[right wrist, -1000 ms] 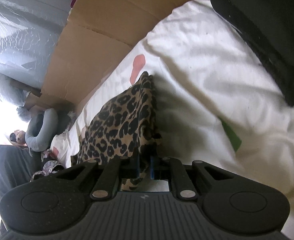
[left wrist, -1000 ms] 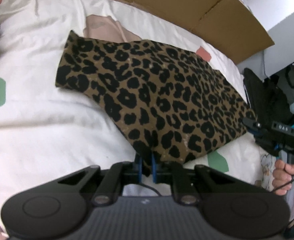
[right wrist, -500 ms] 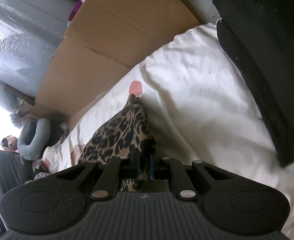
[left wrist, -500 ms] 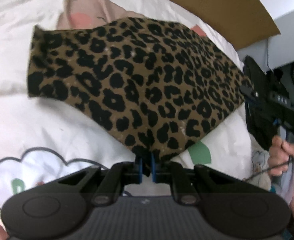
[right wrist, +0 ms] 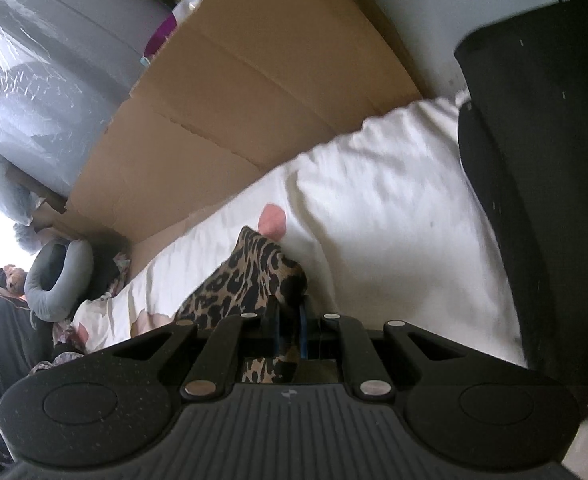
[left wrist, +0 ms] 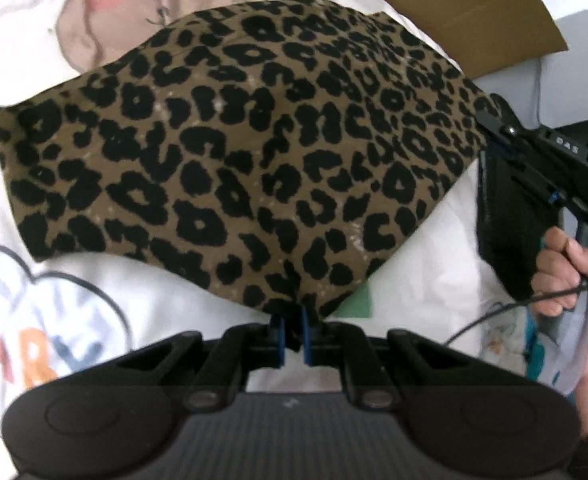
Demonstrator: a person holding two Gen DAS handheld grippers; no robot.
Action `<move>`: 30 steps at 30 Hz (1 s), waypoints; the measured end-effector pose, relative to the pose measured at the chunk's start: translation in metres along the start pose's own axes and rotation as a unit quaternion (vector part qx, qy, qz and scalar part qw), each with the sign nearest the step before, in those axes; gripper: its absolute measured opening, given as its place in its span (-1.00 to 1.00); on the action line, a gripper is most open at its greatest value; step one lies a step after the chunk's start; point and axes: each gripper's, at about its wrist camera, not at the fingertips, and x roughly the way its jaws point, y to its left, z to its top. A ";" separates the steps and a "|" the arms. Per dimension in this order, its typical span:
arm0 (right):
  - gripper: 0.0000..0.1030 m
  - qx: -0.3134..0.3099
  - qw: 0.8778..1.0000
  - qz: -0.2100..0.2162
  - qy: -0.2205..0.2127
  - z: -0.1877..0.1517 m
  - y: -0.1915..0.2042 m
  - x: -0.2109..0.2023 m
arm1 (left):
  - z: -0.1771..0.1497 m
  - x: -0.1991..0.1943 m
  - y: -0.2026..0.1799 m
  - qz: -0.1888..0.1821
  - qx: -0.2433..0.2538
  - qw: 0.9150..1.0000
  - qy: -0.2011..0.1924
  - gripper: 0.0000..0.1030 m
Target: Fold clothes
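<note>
A leopard-print garment [left wrist: 246, 148] hangs stretched above a white printed bedsheet [left wrist: 106, 304]. My left gripper [left wrist: 292, 330] is shut on its near lower corner. At the right edge of the left wrist view my right gripper [left wrist: 489, 120] pinches the garment's far corner, held in a person's hand [left wrist: 565, 276]. In the right wrist view, my right gripper [right wrist: 290, 320] is shut on a bunched corner of the leopard-print garment [right wrist: 246, 280], which trails left over the bedsheet [right wrist: 393, 208].
A brown cardboard sheet [right wrist: 234, 120] stands along the far side of the bed, with plastic-wrapped grey bulk [right wrist: 42, 80] behind it. A black fabric mass [right wrist: 541, 180] lies at the right. A grey neck pillow [right wrist: 54, 280] sits at the far left.
Both grippers have carried the garment across the bed; it now hangs spread wider and closer in the left wrist view. The right wrist view has risen and shows more cardboard.
</note>
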 end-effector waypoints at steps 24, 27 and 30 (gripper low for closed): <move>-0.77 0.044 0.995 -0.086 -0.019 -0.003 -0.027 -0.027 | -0.029 0.005 0.014 -0.042 0.026 0.994 0.093 -0.83; -0.75 0.054 0.994 -0.094 -0.028 -0.004 -0.030 -0.034 | -0.031 -0.004 0.010 -0.038 0.063 0.992 0.104 -0.88; -0.56 0.048 0.995 -0.085 -0.028 -0.006 -0.027 -0.044 | -0.029 -0.017 -0.002 -0.036 0.100 0.989 0.101 -0.83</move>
